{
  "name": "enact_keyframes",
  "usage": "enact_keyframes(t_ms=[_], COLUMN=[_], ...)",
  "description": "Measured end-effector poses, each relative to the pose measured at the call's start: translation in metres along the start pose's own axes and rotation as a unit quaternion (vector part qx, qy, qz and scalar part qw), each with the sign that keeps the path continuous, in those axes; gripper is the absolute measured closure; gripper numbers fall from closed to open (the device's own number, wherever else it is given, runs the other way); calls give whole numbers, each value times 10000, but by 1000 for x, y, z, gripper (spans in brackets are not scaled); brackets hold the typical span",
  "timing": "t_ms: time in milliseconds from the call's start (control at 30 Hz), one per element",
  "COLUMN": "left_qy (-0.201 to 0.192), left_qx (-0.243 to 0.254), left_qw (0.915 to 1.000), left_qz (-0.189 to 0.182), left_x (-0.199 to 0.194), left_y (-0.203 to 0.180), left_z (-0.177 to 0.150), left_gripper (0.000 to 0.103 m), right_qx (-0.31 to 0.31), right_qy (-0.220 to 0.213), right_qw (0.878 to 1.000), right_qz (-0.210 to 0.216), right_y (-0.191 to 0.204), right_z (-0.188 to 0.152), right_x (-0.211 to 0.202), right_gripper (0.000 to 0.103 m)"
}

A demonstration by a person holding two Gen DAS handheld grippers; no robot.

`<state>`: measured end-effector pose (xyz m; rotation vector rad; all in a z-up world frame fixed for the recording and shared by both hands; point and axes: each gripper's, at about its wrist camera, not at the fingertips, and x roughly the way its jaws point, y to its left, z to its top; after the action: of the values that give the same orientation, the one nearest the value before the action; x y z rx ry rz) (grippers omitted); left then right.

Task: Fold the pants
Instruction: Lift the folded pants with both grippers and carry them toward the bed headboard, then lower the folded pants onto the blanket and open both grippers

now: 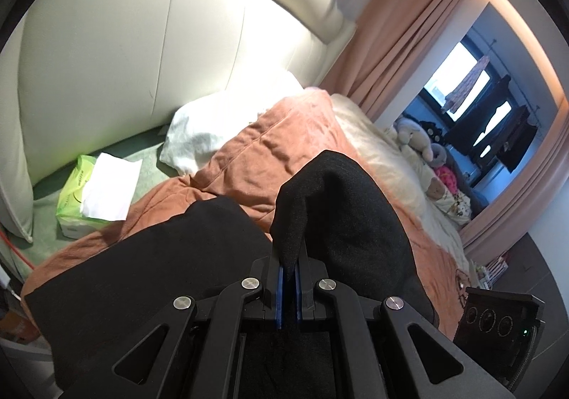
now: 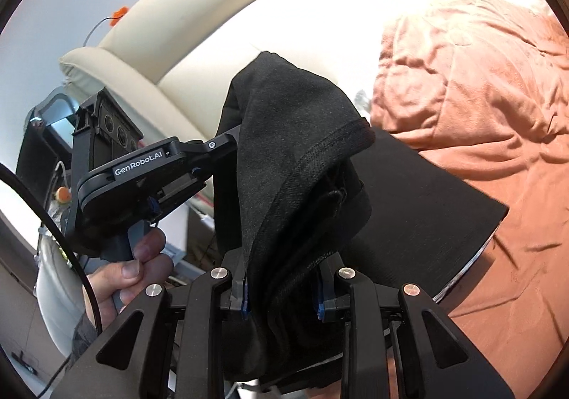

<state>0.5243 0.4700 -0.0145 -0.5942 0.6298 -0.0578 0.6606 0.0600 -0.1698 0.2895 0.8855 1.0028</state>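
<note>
Ahead of the left wrist camera, the left gripper [image 1: 288, 253] had its blue-padded fingers [image 1: 280, 292] pressed almost together on a thin fold of the black pants [image 1: 341, 207]. Cloth rose over the fingertips and hid them. More of the pants lay flat on the orange quilt [image 1: 249, 157] to the lower left, where the frame cut them off, so their full length and long axis could not be made out. A white pillow [image 1: 213, 121] and a green tissue pack [image 1: 81, 192] lay beyond, near the cream headboard [image 1: 142, 43]. Toys by the window were blurred.

From the right wrist camera, the right gripper [image 2: 282, 292] pinched a thick bunch of the pants [image 2: 284, 150], its fingers [image 2: 322, 303] held somewhat apart by the cloth. A stitched hem edge [image 2: 320, 150] ran diagonally up to the right. The bunch draped down over the fingers, its lower end lost behind the gripper body. A flat black panel spread right across the quilt [image 2: 480, 79]. At left, a hand [image 2: 135, 271] gripped the other gripper's handle; its fingertips were buried in cloth.
</note>
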Motion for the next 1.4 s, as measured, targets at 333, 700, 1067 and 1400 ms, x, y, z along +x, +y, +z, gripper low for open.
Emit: enact_keyframes(t_ms=[333,700,1067,1400], left_qy=[329,401,444,646], left_qx=[-3,-117,25,-357], left_qw=[9978,9898,9914,9899], left_qz=[583,1361,1229,1211], left_x=[60,39,11,8], left_y=[-2,16,7,18], left_z=[9,2,-33,-76], left_gripper=[98,75,75,75], right_qx=[396,698,-205,-234], right_qy=[129,-56,-78,534], right_qw=[9987,9929,9997,9865], right_qz=[-301,-965,-109,-1531], right_y=[-44,-72,-15,-54], right_z=[18,32,34,25], right_x=[23,-5,7,49], right_gripper=[71,46,79,80])
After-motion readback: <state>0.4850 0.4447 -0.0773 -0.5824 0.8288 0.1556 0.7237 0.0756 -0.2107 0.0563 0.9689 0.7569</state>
